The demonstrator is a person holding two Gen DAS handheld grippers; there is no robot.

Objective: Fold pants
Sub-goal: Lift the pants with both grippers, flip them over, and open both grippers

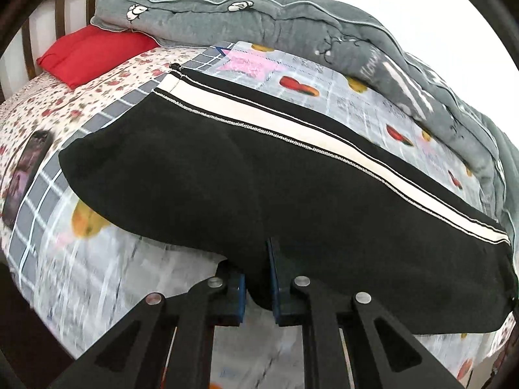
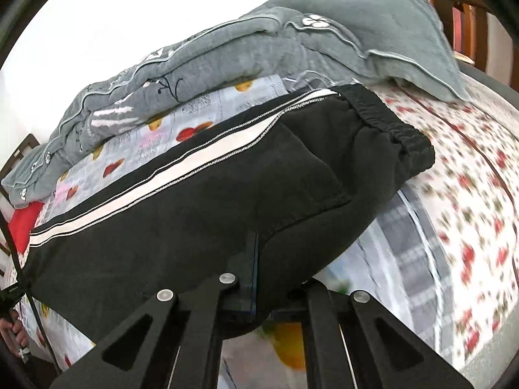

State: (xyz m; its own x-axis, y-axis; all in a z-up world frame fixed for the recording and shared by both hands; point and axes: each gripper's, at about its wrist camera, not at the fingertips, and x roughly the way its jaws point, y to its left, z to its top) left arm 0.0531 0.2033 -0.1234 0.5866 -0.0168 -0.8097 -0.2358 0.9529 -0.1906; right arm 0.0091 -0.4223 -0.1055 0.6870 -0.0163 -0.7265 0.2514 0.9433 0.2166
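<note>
1. The left gripper (image 1: 258,278) is clamped on the near edge of the black pants (image 1: 201,188); a bulge of black cloth sits pinched between its blue pads (image 1: 240,295)
2. The right gripper (image 2: 254,278) has its jaws pressed together on the same near edge, toward the waist end; the blue pads (image 2: 251,272) meet with cloth hanging over them
3. The pants stretch lengthwise between the two grippers, their near edge raised off the bed while the far side lies on the bedsheet (image 1: 324,97)
4. A white stripe (image 1: 259,123) edged with silver stitching runs along the far side of the trouser leg
5. In the right wrist view the elastic waistband (image 2: 399,129) is at the right end, gathered and slightly curled; a pocket seam shows below it
6. The bedsheet has a grey grid section with fruit prints, next to a floral sheet (image 1: 97,84) with red blossoms
7. A grey quilt (image 1: 292,22) is bunched along the far side of the bed, just behind the pants
8. A red pillow (image 1: 94,55) lies near the wooden headboard (image 1: 74,3), partly under the quilt
9. A dark phone (image 1: 27,175) rests on the floral sheet, left of the pants
</note>
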